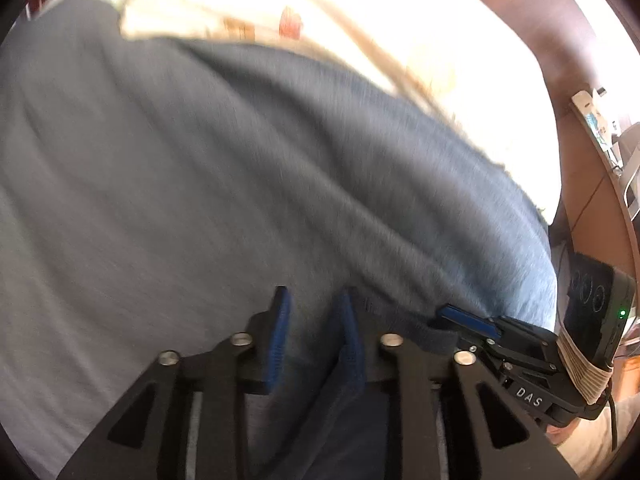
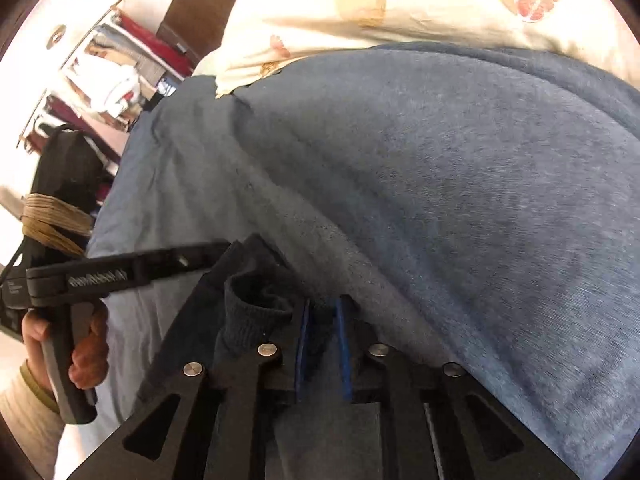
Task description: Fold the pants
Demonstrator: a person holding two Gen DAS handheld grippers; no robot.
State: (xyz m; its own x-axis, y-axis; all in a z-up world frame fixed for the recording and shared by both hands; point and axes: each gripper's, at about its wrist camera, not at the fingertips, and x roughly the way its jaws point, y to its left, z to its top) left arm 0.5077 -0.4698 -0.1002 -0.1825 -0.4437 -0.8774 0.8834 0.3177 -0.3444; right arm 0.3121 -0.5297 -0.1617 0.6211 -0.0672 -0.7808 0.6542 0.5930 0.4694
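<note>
1. The pants [image 2: 460, 200], blue-grey knit, lie spread over a bed [image 2: 420, 12] with a fruit-print cover. They fill most of both wrist views.

2. The step in hand looks like a fold nearing its finish: a thick layer of cloth lies doubled over a flatter layer, and both grippers sit at the near edge.

3. The left gripper [image 1: 316, 320] stands released. Its blue pads are apart with cloth between them, but nothing is pinched.

4. The right gripper [image 2: 323, 332] is nearly clenched. Dark cloth lies in the narrow gap, and a ribbed cuff [image 2: 256, 308] bunches just beside its left finger. Whether the pads truly press the fabric I cannot tell.

5. The next move probably calls for drawing both grippers clear without dragging the layers, then smoothing or taking a new edge.

6. Open bed lies beyond the far edge of the pants. The two grippers work close together, so there is little slack between them. A cluttered shelf [image 2: 108, 68] stands off the left side of the bed.
</note>
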